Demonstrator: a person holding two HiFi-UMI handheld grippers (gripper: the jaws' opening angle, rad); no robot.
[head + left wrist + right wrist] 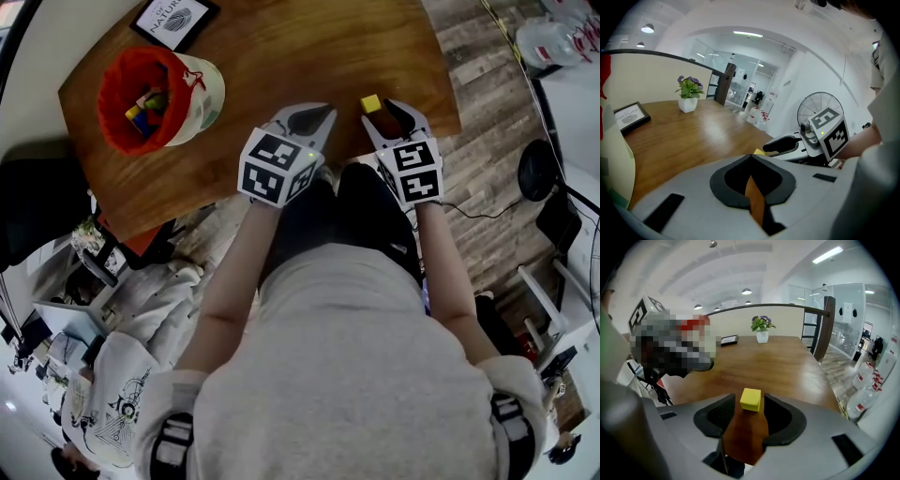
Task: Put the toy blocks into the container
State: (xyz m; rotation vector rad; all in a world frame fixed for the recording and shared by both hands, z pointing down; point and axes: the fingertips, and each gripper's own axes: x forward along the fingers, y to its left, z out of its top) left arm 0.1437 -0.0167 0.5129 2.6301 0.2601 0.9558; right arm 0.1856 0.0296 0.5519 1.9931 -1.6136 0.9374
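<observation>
A small yellow block (371,103) lies on the wooden table (281,56) near its front edge. My right gripper (384,114) stands open around it; in the right gripper view the block (750,399) sits between the two tips without touching either pad. My left gripper (312,118) is just to the left, shut and empty, its tips meeting in the left gripper view (750,158). The container, a cloth bag with a red lining (117,84), stands at the table's left and holds several coloured blocks (145,111).
A framed sign (175,19) lies at the table's far edge, and a potted plant (761,330) stands at the far end. Off the table to the right are water bottles (562,37) and a fan (539,171). The table's edge runs just below both grippers.
</observation>
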